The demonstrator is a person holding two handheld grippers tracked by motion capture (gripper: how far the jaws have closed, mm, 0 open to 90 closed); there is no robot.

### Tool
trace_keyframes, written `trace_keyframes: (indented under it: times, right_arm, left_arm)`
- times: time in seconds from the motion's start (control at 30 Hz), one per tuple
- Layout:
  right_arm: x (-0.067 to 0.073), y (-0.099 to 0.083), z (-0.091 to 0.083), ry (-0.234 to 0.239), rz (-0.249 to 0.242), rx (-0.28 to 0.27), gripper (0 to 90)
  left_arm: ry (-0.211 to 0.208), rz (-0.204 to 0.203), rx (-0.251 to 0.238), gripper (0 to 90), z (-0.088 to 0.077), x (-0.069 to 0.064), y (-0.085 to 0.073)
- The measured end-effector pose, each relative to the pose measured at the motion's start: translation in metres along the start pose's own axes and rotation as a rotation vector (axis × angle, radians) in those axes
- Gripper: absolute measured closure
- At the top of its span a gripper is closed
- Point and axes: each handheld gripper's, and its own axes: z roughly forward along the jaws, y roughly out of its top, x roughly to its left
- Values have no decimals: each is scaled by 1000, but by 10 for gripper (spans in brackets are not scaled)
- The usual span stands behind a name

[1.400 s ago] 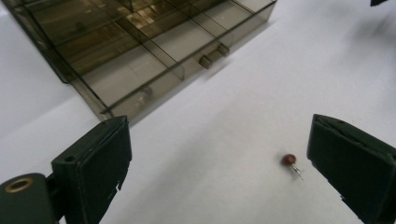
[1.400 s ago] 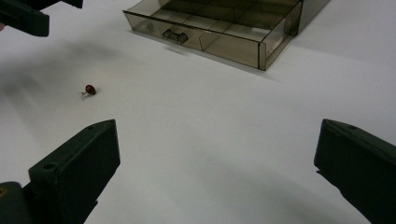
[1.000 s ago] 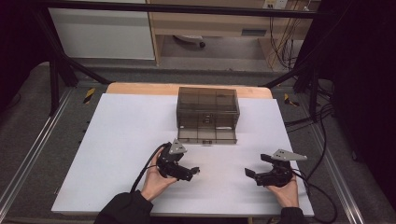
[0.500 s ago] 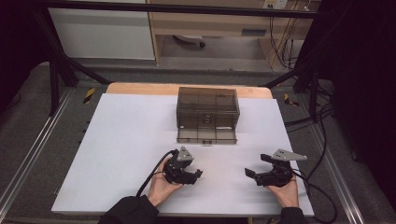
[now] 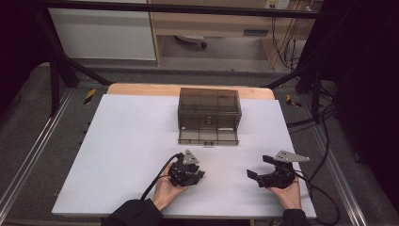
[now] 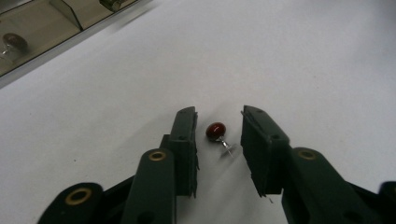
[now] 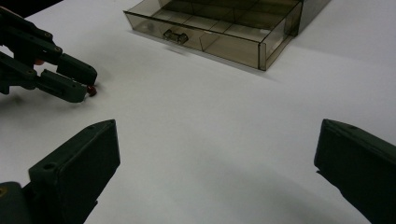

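Organizer: a smoky clear drawer box (image 5: pixel 209 109) stood toward the counter's (image 5: pixel 122 141) far edge, its lowest drawer (image 7: pixel 212 35) pulled out.
Drawer contents: one dark round-headed pin (image 6: pixel 13 43) lay in a compartment.
Your left tongs (image 6: pixel 218 140): jaws apart, straddling a red-headed pin (image 6: pixel 217 132) lying near the counter's near edge.
Your right tongs (image 7: pixel 215 172): spread wide, holding nothing.

We see a push pin (image 6: pixel 217 133) lying on the table (image 5: pixel 122 141) between the jaws of our left gripper (image 6: pixel 218 142). The drawer box (image 5: pixel 209 116) sits ahead of it, and our right gripper (image 5: pixel 263 168) rests well apart to its right.
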Motion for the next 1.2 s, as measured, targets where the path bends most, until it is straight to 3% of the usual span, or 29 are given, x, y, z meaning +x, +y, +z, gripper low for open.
trace_keyframes:
  times: [0.33, 1.2]
  right_arm:
    - [0, 0, 0, 0, 1, 2, 7]
    - [0, 0, 0, 2, 1, 3, 7]
  left_arm:
    - [0, -5, 0, 802, -1, 4, -1]
    - [-24, -1, -9, 823, -14, 10, 4]
